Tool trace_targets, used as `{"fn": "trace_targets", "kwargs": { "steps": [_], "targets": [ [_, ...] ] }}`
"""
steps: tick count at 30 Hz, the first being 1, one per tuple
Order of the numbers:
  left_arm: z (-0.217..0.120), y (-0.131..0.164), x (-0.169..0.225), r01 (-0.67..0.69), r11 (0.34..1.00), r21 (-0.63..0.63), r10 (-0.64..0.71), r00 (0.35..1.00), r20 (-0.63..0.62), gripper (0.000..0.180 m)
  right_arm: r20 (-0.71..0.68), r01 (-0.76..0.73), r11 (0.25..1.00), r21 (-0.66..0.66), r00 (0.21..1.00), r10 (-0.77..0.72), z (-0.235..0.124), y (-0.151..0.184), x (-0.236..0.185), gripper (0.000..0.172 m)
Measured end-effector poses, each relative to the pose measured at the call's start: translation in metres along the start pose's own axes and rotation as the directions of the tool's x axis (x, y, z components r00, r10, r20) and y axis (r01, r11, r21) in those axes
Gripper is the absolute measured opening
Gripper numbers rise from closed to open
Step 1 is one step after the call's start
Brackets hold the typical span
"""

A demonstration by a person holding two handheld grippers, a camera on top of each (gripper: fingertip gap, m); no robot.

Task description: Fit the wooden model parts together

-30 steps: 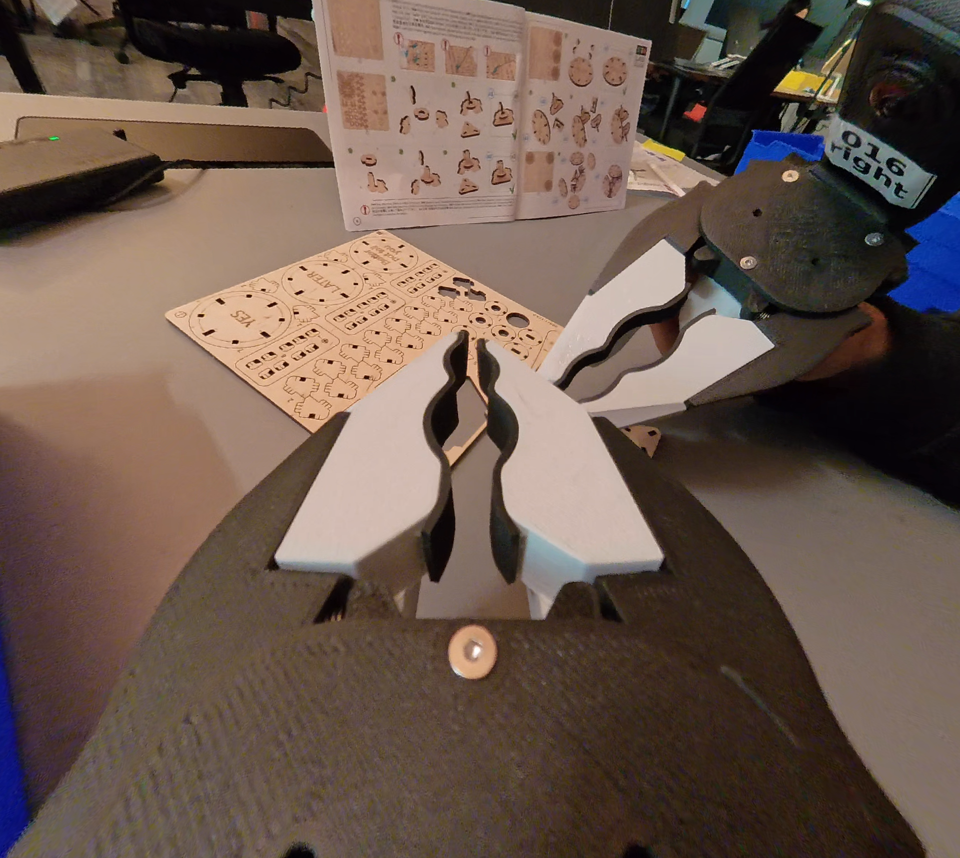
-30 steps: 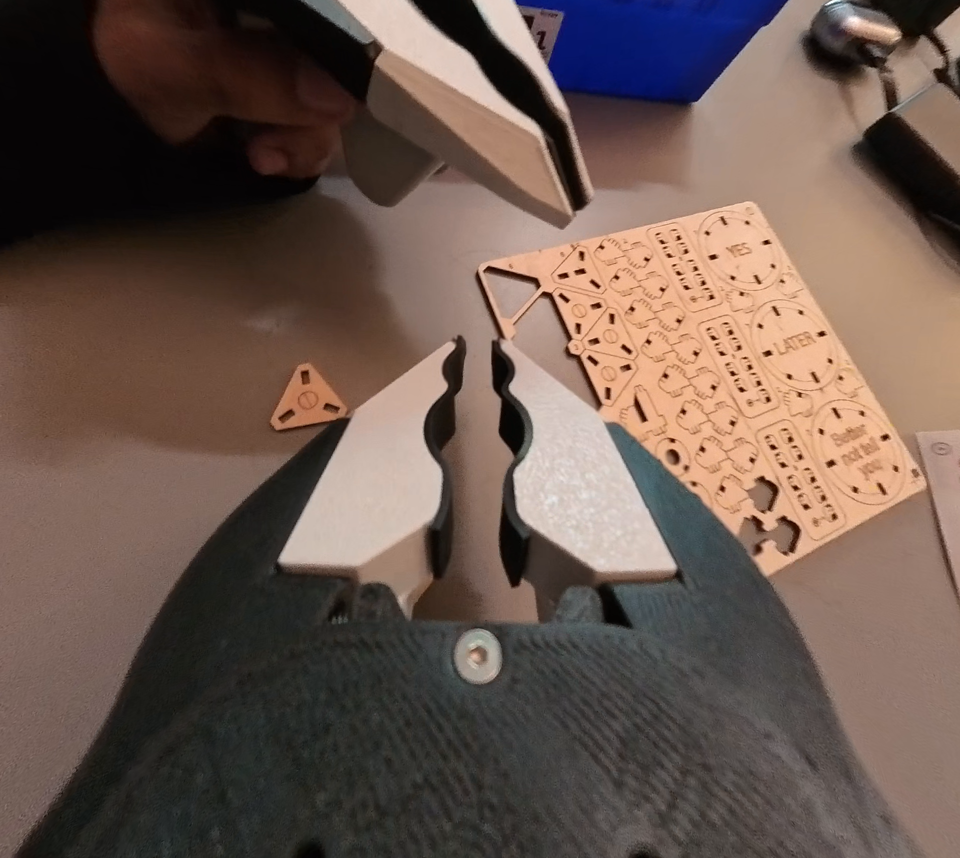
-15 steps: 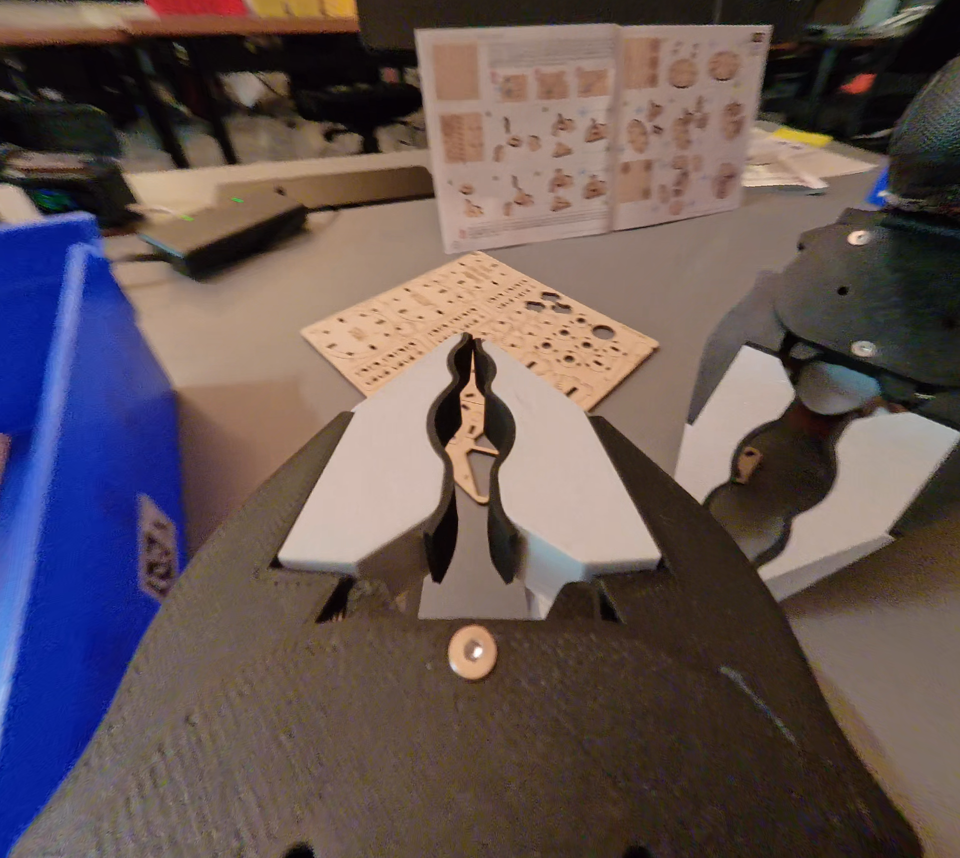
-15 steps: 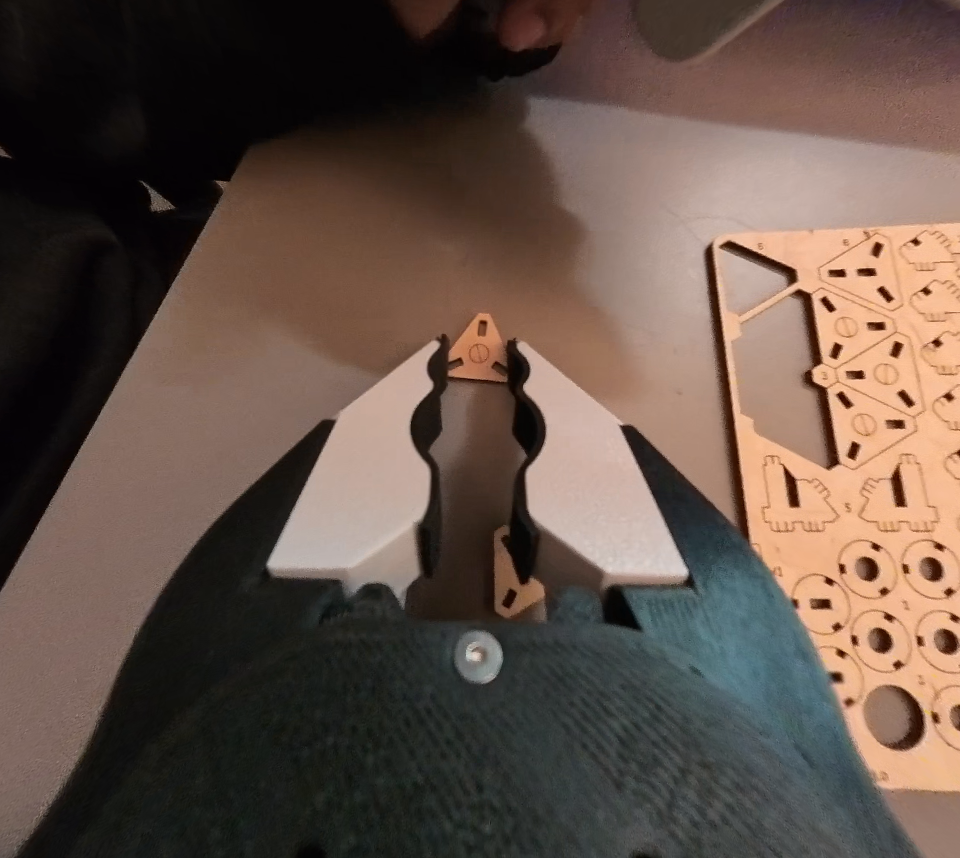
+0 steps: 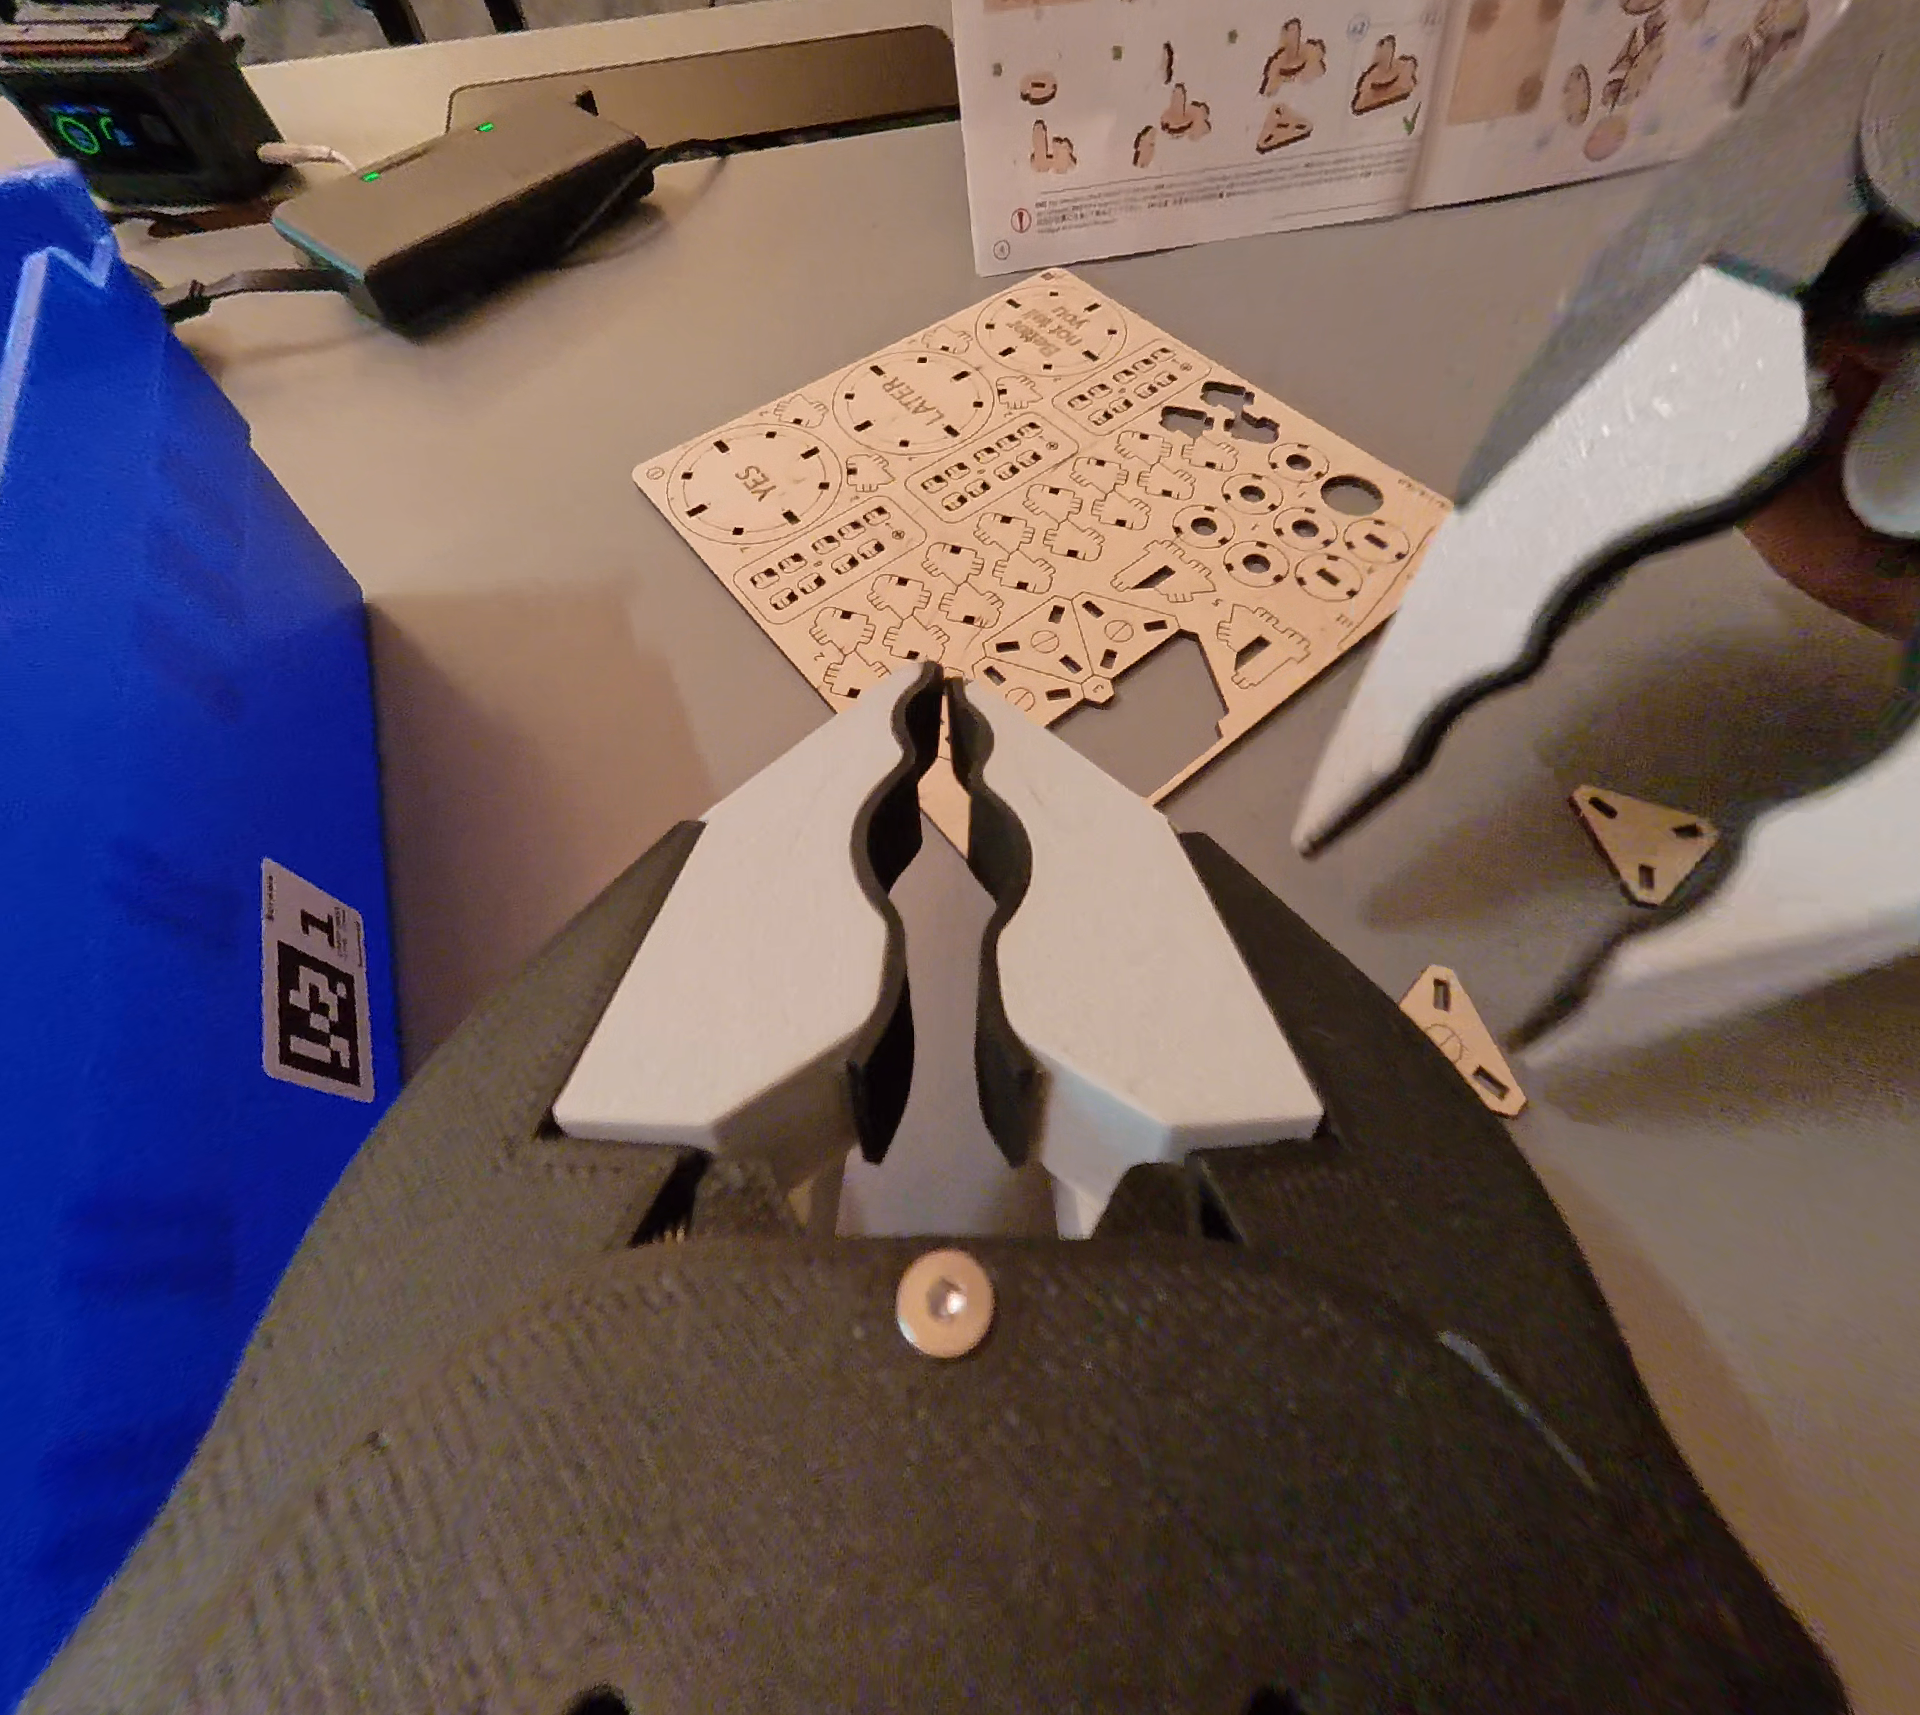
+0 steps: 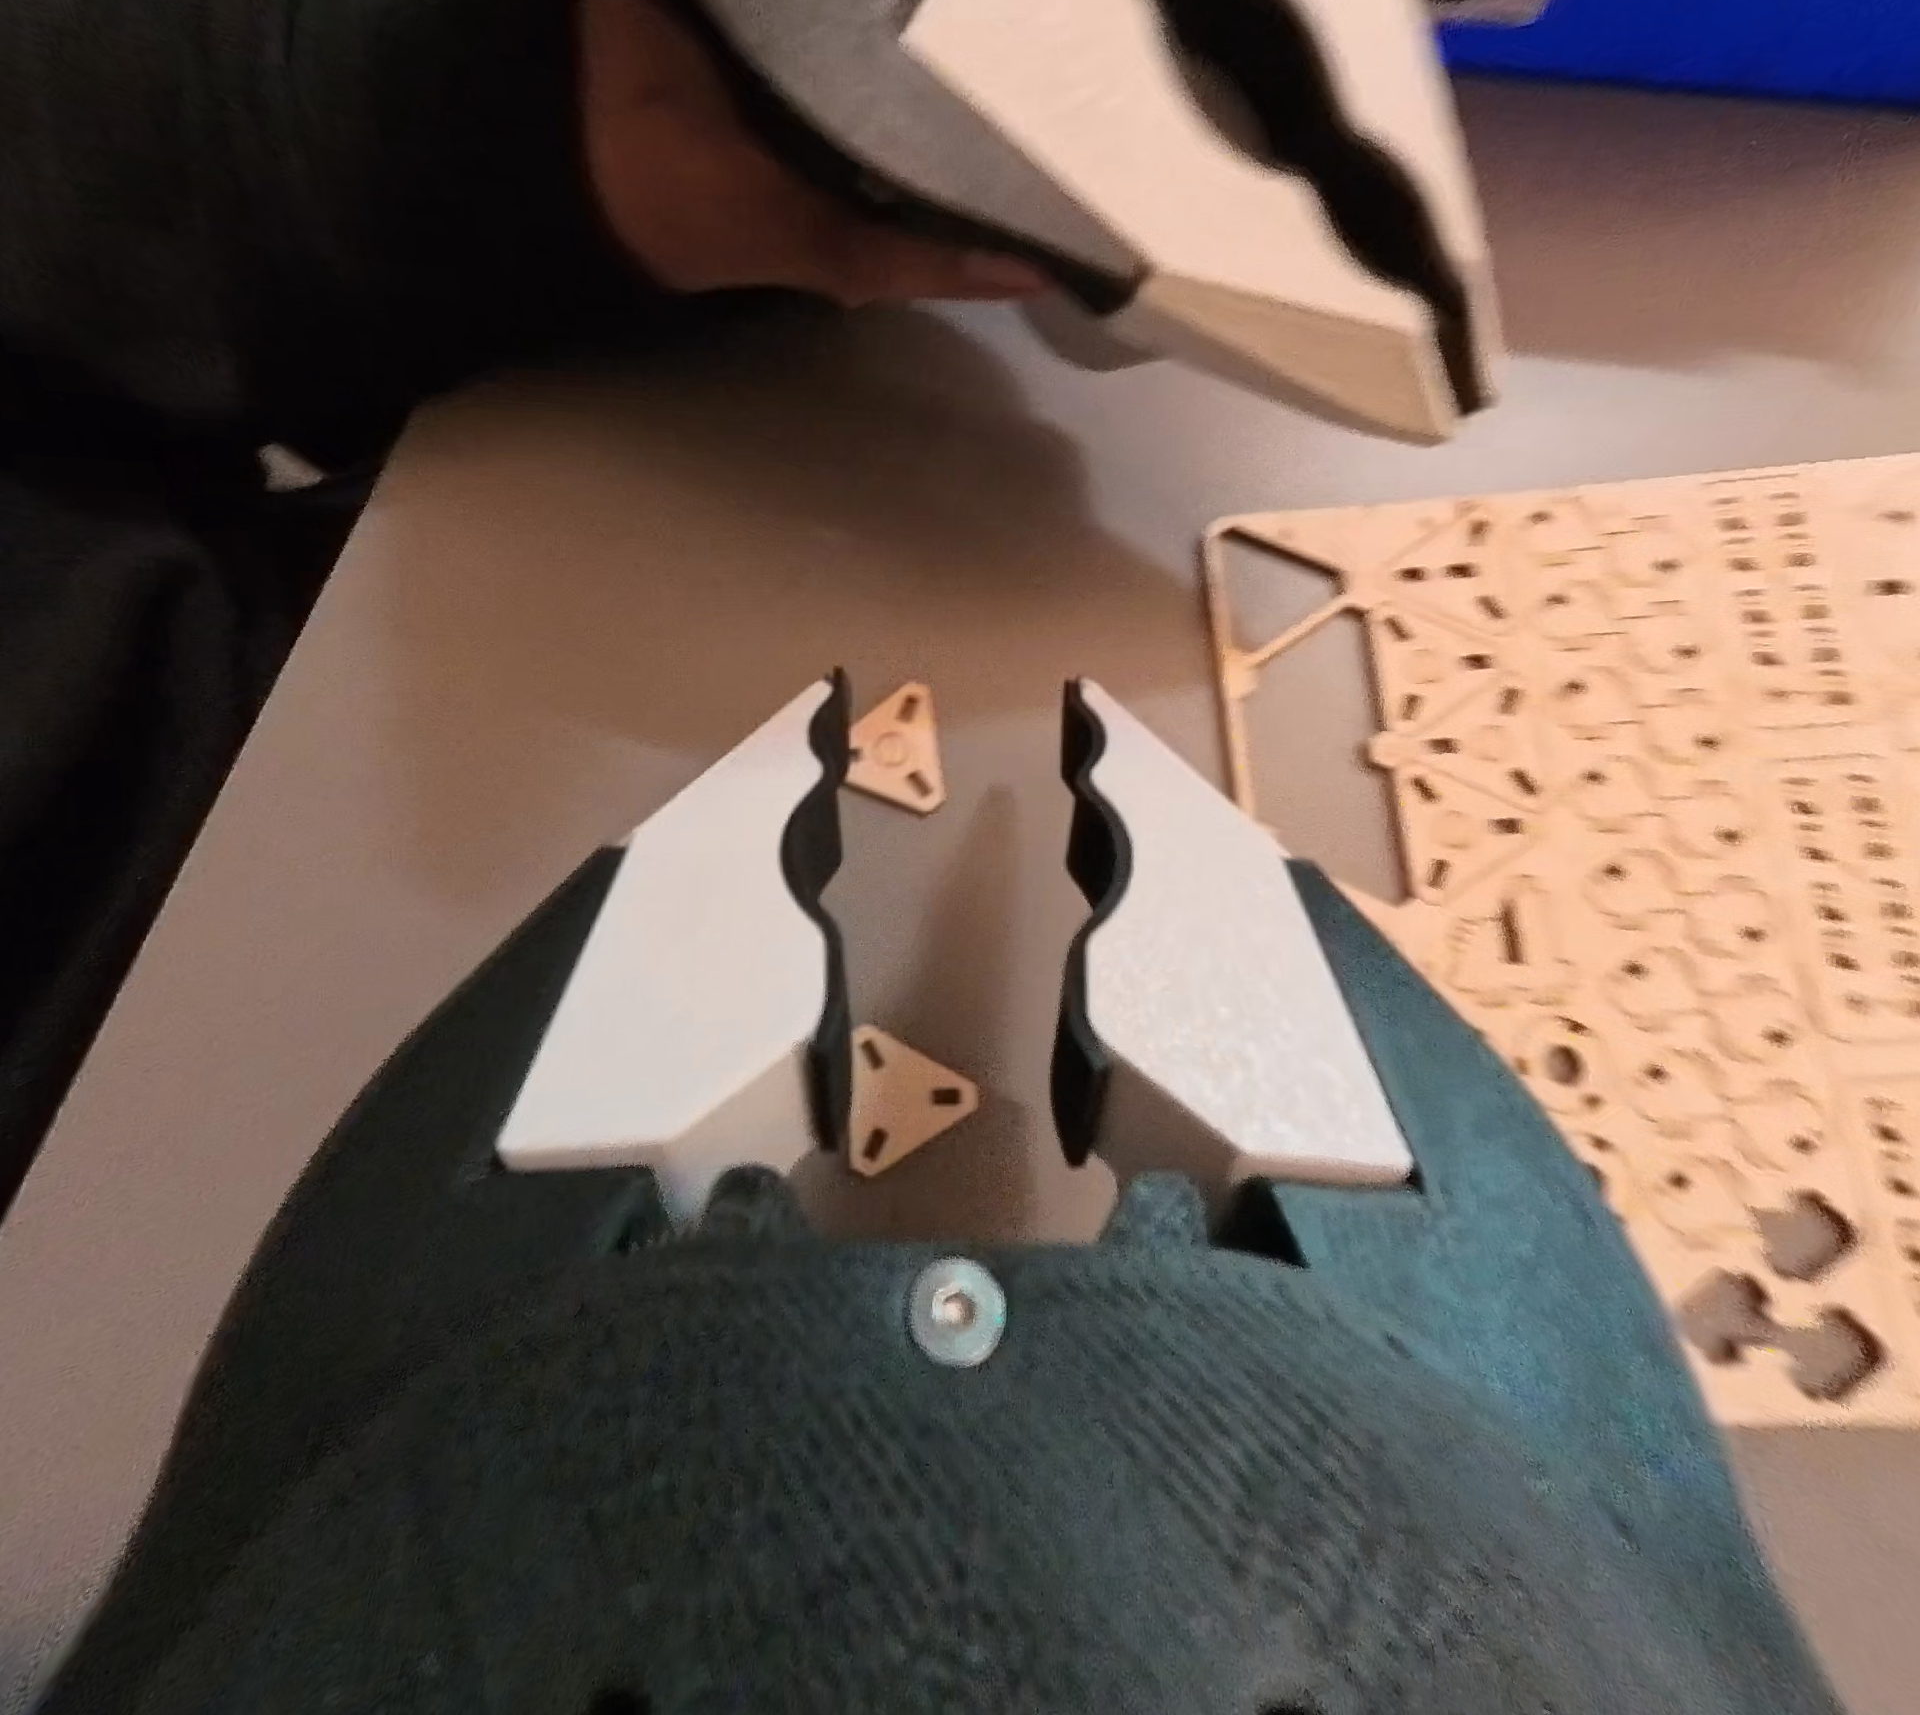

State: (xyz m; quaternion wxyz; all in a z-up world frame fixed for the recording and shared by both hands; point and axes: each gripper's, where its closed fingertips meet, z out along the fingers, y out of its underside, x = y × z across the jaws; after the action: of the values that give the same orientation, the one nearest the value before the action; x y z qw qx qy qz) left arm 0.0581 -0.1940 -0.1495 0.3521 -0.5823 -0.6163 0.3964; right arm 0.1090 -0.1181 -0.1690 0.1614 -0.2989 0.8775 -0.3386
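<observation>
My left gripper is shut, with its tips hovering over the near corner of a flat laser-cut wooden parts sheet. In the right wrist view it hangs shut above the table, near that sheet. My right gripper is open and holds nothing. Two small wooden triangle pieces lie on the grey table under it. One triangle is beside the left fingertip and the other triangle lies farther back between the fingers. In the left wrist view the right gripper stands open over these triangles.
A blue bin stands close on the left. An open instruction leaflet stands behind the sheet. A black adapter box and a device with a green display sit at the back left. A person's dark sleeve is near the table edge.
My right gripper has opened wide over the table, and a second triangle now lies between its fingers. My left gripper stayed shut and swung left toward the blue bin.
</observation>
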Motion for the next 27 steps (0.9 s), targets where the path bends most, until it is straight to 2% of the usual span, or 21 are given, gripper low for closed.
{"fn": "trace_targets", "kwargs": {
  "steps": [3, 5, 6, 8, 11, 14, 21, 23, 25, 27],
  "targets": [
    [0.003, 0.003, 0.004, -0.036, 0.999, -0.025, 0.036, 0.999, 0.001, 0.0, 0.069, 0.03, 0.995, -0.09, 0.997, -0.024, 0.013, 0.021, -0.017, 0.04],
    [0.003, 0.004, 0.005, -0.054, 0.998, -0.032, 0.055, 0.998, 0.009, 0.0, 0.078, 0.056, 0.995, -0.077, 0.996, -0.051, 0.017, 0.019, -0.021, 0.035],
    [0.004, 0.004, 0.005, -0.061, 0.997, -0.037, 0.062, 0.998, 0.012, 0.0, 0.077, 0.06, 0.994, -0.094, 0.996, -0.053, 0.018, 0.021, -0.021, 0.023],
    [0.004, 0.005, 0.005, -0.063, 0.997, -0.043, 0.064, 0.998, 0.014, 0.0, 0.059, 0.058, 0.993, -0.102, 0.997, -0.053, 0.018, 0.02, -0.017, 0.01],
    [0.004, 0.005, 0.003, -0.041, 0.998, -0.037, 0.041, 0.999, 0.011, 0.0, 0.033, 0.086, 0.993, -0.077, 0.996, -0.083, 0.017, 0.014, -0.012, 0.0],
    [0.003, 0.004, 0.001, -0.015, 0.999, -0.033, 0.015, 1.0, 0.002, 0.0, 0.04, 0.076, 0.997, -0.035, 0.996, -0.074, 0.012, 0.006, -0.012, 0.001],
    [0.002, 0.004, -0.003, 0.027, 0.999, -0.025, -0.027, 1.0, 0.003, 0.0, 0.093, 0.041, 0.993, -0.112, 0.995, -0.031, 0.013, 0.021, -0.025, 0.038],
    [0.003, 0.006, -0.006, 0.04, 0.998, -0.039, -0.039, 0.999, 0.015, 0.0, 0.085, 0.054, 0.99, -0.13, 0.995, -0.043, 0.017, 0.023, -0.027, 0.037],
    [0.005, 0.01, -0.007, 0.032, 0.997, -0.071, -0.03, 0.999, 0.033, 0.0, 0.057, 0.08, 0.984, -0.156, 0.996, -0.072, 0.018, 0.024, -0.025, 0.025],
    [0.006, 0.012, -0.007, 0.013, 0.996, -0.088, -0.009, 0.999, 0.051, 0.0, 0.051, 0.083, 0.981, -0.175, 0.996, -0.075, 0.018, 0.024, -0.025, 0.024]
  ]
}}
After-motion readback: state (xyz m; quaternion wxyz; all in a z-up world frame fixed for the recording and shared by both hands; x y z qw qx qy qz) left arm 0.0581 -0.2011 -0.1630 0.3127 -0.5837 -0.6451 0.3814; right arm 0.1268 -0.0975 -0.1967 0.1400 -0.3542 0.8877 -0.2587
